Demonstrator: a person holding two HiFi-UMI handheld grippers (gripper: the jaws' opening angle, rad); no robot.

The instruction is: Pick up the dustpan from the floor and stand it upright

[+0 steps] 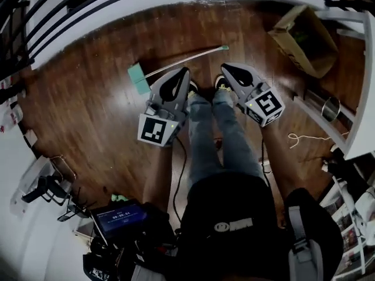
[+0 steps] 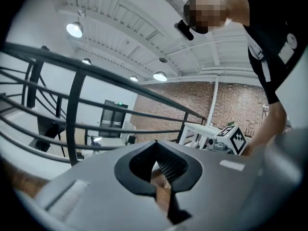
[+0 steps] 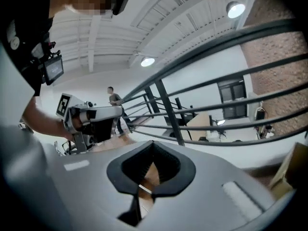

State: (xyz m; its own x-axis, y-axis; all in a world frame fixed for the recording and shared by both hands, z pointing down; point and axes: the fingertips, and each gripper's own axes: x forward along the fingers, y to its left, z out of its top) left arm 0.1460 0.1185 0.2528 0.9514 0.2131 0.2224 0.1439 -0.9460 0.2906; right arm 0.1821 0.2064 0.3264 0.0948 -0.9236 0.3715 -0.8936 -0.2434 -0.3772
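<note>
The dustpan lies flat on the wooden floor in the head view: a teal pan [image 1: 139, 78] with a long pale handle [image 1: 187, 58] running up to the right. My left gripper [image 1: 185, 72] hovers just right of the pan, above the handle, apart from it. My right gripper [image 1: 225, 68] is beside it, over the person's shoes. Both point forward and slightly down. In the left gripper view the left gripper [image 2: 155, 146] has its jaws together with nothing held. In the right gripper view the right gripper [image 3: 153, 143] is also shut and empty.
A black railing [image 1: 70, 16] curves round the far and left side. An open cardboard box [image 1: 304, 40] stands at the far right, and a white cord [image 1: 302, 138] lies on the floor at the right. A screen on a stand [image 1: 120, 218] is near left. The person's legs [image 1: 214, 127] are below the grippers.
</note>
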